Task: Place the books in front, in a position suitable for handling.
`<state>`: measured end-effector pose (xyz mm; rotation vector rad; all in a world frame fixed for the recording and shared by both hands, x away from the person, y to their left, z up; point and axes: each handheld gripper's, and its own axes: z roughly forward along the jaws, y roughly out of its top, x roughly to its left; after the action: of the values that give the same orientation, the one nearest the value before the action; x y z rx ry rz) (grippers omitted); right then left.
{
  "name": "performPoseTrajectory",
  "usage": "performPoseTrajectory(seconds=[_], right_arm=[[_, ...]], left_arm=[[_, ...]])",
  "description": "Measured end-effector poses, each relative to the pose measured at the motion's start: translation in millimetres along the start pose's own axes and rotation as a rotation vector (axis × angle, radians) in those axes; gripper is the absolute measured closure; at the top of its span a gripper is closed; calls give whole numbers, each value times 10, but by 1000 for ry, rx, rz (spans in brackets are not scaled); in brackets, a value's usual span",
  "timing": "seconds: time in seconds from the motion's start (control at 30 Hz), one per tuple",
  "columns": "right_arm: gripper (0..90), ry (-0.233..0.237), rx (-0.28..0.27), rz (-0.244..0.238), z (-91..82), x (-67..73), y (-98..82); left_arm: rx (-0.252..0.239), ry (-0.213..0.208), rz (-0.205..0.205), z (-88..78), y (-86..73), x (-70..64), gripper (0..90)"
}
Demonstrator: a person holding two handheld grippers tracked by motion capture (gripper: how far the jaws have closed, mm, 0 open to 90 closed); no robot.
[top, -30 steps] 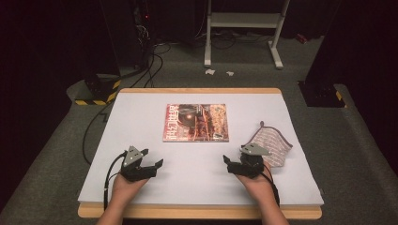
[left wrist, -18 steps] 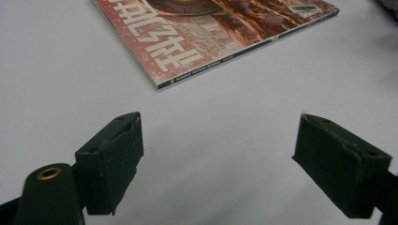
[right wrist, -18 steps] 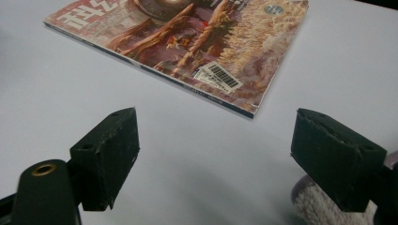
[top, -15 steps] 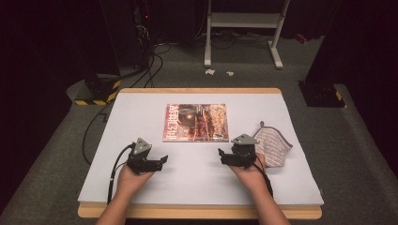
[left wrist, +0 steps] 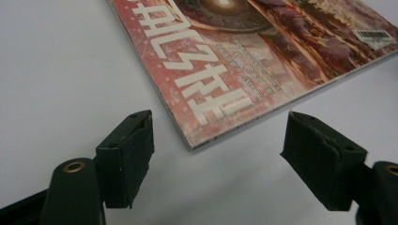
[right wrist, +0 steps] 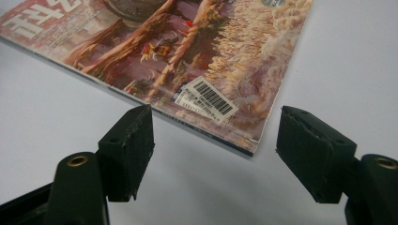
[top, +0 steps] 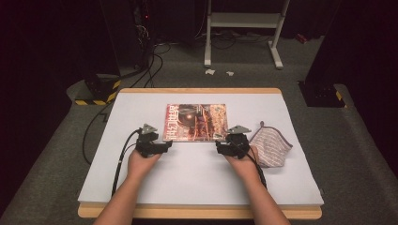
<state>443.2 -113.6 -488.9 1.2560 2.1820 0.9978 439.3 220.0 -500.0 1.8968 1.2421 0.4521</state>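
Observation:
A magazine (top: 197, 122) with a red and brown cover lies flat in the middle of the white table. My left gripper (top: 159, 146) is at its near left corner (left wrist: 190, 140), jaws wide apart, and that corner sits between them untouched. My right gripper (top: 224, 146) is at the near right corner (right wrist: 251, 149), by the barcode label (right wrist: 209, 99), open as well with the corner between its jaws. Both pairs of jaws have just been closing a little. Each gripper is held low over the table by a hand.
A striped grey cloth (top: 271, 146) lies crumpled just right of the right hand. The white table top (top: 197, 173) has a wooden edge. Cables (top: 119, 159) trail from the left gripper toward the table's near left. Dark equipment and a white stand are on the floor behind.
Both hands have moved away from me up the table, from well short of the magazine to its two near corners. The right hand now partly covers the cloth's left edge.

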Motion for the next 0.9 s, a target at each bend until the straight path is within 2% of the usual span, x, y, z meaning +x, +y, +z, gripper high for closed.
performPoseTrajectory(seconds=[0.07, 0.17, 0.2, 0.27, 0.37, 0.4, 0.6, 0.77, 0.9], right_arm=[[280, 12, 27, 33, 59, -15, 35], [281, 15, 38, 65, 139, -28, 65], [287, 6, 33, 71, 155, -32, 69], [291, 17, 35, 97, 188, -53, 62], [272, 23, 62, 115, 250, -85, 35], [263, 28, 69, 114, 271, -95, 26], [259, 24, 64, 103, 288, -64, 27], [339, -13, 69, 81, 278, -38, 21], [369, -23, 77, 67, 258, -22, 18]], left_arm=[[5, -8, -17, 39, 35, 18, 263], [28, 1, -2, 106, 88, -7, 251], [15, 7, -2, 114, 94, -13, 254], [5, -8, -29, 143, 94, 2, 261], [26, -15, -34, 194, 73, 2, 252], [42, -16, -32, 213, 63, 0, 251], [43, -24, -33, 221, 59, -14, 259], [53, 13, -4, 216, 54, -62, 286], [69, 39, 21, 199, 43, -100, 298]])
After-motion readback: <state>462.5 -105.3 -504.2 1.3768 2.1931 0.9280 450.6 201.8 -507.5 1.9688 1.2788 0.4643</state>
